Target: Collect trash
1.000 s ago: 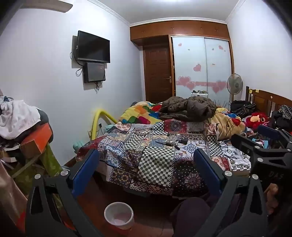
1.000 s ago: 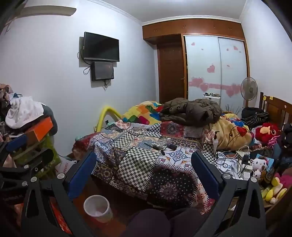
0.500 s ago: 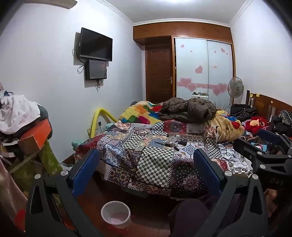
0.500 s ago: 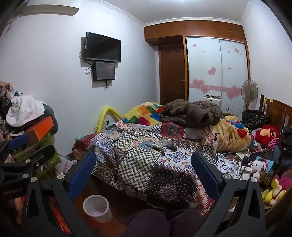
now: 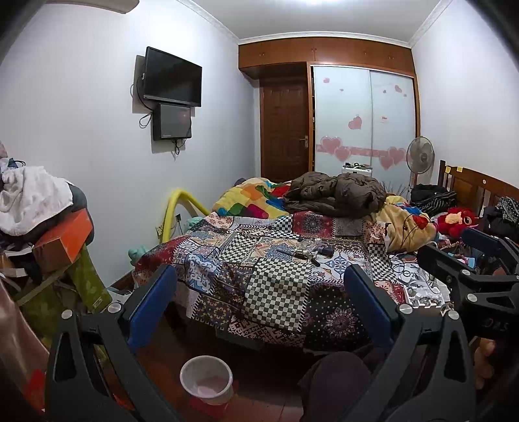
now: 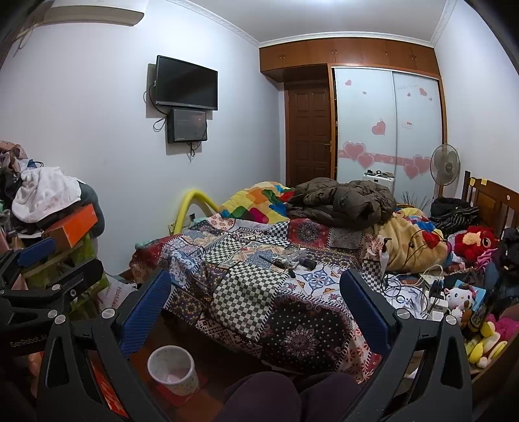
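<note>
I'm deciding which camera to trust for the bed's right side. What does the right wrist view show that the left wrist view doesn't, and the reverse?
Only the right wrist view shows the Hello Kitty plush, the yellow soft toys and the wall air conditioner in full, plus the left gripper from the side.

Only the left wrist view shows the right gripper from the side.

Both show the patchwork bed, the small pile of items on it, the white wastebasket on the floor, the TV and the fan.

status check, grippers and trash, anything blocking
Left gripper and right gripper open, empty. Small clutter of trash on patchwork quilt, untouched. White waste bin on floor below. Nothing blocking.
</note>
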`<state>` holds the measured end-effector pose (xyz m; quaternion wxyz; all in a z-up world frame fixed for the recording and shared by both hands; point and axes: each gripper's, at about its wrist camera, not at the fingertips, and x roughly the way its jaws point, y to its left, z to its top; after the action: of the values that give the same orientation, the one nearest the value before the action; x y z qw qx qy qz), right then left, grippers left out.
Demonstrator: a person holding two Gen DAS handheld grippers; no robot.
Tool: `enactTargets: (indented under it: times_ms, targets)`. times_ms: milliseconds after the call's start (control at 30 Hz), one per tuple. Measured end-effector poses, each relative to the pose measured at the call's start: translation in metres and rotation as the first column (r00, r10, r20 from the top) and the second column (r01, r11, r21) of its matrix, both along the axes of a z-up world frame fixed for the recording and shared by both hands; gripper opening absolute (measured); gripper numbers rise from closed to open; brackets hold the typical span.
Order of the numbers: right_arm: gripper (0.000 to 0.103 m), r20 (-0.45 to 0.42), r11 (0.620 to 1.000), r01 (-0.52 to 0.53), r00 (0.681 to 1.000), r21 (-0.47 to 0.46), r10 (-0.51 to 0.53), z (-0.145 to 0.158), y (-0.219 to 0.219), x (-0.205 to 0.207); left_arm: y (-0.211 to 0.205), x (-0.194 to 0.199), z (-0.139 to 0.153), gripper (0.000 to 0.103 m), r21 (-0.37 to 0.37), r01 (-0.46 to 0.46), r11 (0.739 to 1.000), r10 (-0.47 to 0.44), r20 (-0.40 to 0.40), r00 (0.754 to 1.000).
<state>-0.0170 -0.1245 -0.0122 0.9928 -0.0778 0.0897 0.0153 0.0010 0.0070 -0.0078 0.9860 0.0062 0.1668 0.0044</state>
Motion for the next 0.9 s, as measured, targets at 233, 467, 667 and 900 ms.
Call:
enactTargets:
  times_ms: [233, 467, 667, 900]
  targets:
    - [0.103, 0.002, 1.000, 0.000, 1.000, 0.001, 0.000, -0.0001, 0.0000, 0.0000, 0.0003, 0.0001, 0.0006, 0.103, -0.003, -0.003, 1.000, 0.003, -0.001, 1.000]
    - [0.103, 0.000, 1.000, 0.000, 1.000, 0.000, 0.000, 0.0007, -0.0006, -0.0002, 0.0003, -0.0002, 0.0001, 0.103, -0.010, -0.006, 1.000, 0.006, -0.002, 1.000]
    - [0.103, 0.001, 1.000, 0.000, 1.000, -0.003, 0.000, -0.0004, 0.0010, -0.0010, 0.0024, -0.0008, 0.0010, 0.103, -0.007, -0.015, 1.000, 0.015, 0.002, 1.000]
    - [0.103, -0.005, 1.000, -0.007, 1.000, -0.006, 0.007, -0.0010, 0.0030, -0.0009, 0.0044, -0.0010, -0.0003, 0.103, -0.009, -0.019, 1.000, 0.019, -0.001, 1.000]
